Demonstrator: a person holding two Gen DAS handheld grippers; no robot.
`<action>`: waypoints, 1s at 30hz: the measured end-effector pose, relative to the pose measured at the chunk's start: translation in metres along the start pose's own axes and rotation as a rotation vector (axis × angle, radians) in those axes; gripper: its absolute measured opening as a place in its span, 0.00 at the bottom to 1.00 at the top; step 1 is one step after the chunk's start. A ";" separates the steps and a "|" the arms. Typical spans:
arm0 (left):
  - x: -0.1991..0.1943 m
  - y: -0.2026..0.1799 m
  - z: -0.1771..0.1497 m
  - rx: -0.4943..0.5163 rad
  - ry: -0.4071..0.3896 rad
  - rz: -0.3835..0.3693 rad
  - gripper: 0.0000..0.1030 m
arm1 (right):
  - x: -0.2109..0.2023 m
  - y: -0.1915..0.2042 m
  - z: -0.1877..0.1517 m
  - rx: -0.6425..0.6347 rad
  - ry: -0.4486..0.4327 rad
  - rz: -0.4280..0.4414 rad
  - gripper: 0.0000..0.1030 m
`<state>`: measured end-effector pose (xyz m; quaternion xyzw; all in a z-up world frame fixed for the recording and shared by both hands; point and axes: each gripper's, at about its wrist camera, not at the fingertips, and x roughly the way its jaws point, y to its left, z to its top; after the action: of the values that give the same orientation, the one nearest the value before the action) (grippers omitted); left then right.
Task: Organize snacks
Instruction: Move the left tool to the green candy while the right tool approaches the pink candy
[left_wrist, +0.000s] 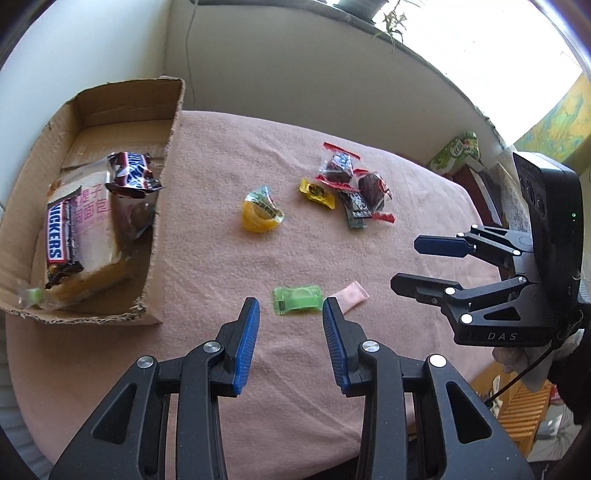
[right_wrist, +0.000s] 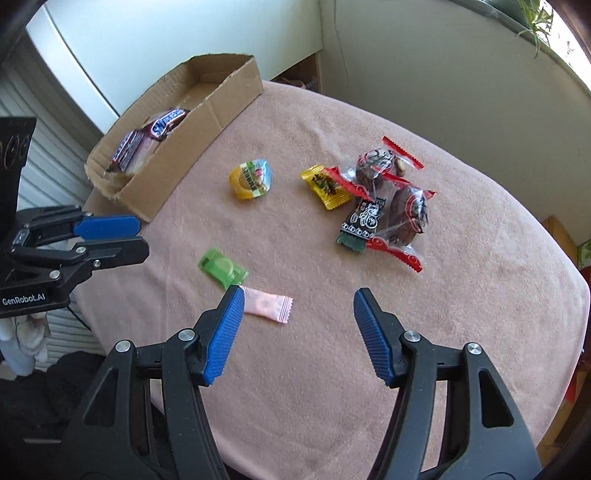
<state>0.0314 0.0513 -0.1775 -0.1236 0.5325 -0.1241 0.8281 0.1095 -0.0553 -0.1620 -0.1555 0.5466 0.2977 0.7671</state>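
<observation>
Plainly, in the left wrist view the left claw (left_wrist: 290, 306) hung open and empty over the near part of the pink-covered surface (left_wrist: 221, 258), with the green candy (left_wrist: 297, 300) just beyond its tips and the pink sachet (left_wrist: 352, 296) touching or nearly touching that candy on the right. To do the pick well, I judged the claw should come straight down with one pad on each long side of the green candy, keeping the right pad clear of the sachet so only one piece came up, and squeeze gently since the wrapper looked soft and slippery. The box (left_wrist: 162, 206) sat at the surface's left edge, already holding two Snickers bars (left_wrist: 59, 236) on a bread pack. The right claw (left_wrist: 402, 264) showed at the right edge, its fingers apart with nothing between them.

In the right wrist view the right claw (right_wrist: 299, 295) was open wider and empty, its left pad just over the end of the pink sachet (right_wrist: 267, 304). It should centre on the sachet before closing, I judged. The green candy (right_wrist: 221, 267) lay just beyond, slightly blurred. A yellow jelly cup (right_wrist: 251, 181) sat mid-surface, well apart from a cluster of wrapped sweets (right_wrist: 380, 199) nearer the far right edge. The left claw (right_wrist: 144, 238) showed at the left.
</observation>
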 end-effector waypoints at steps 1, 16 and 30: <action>0.005 -0.003 -0.001 0.024 0.016 0.004 0.33 | 0.002 0.003 -0.003 -0.031 0.007 0.003 0.62; 0.059 -0.028 -0.009 0.395 0.124 0.130 0.33 | 0.048 0.028 -0.014 -0.361 0.081 0.052 0.53; 0.075 -0.033 0.003 0.468 0.104 0.111 0.33 | 0.066 0.032 -0.009 -0.475 0.048 0.124 0.48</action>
<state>0.0616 -0.0043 -0.2291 0.1075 0.5371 -0.2047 0.8112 0.0974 -0.0165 -0.2238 -0.3046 0.4879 0.4605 0.6761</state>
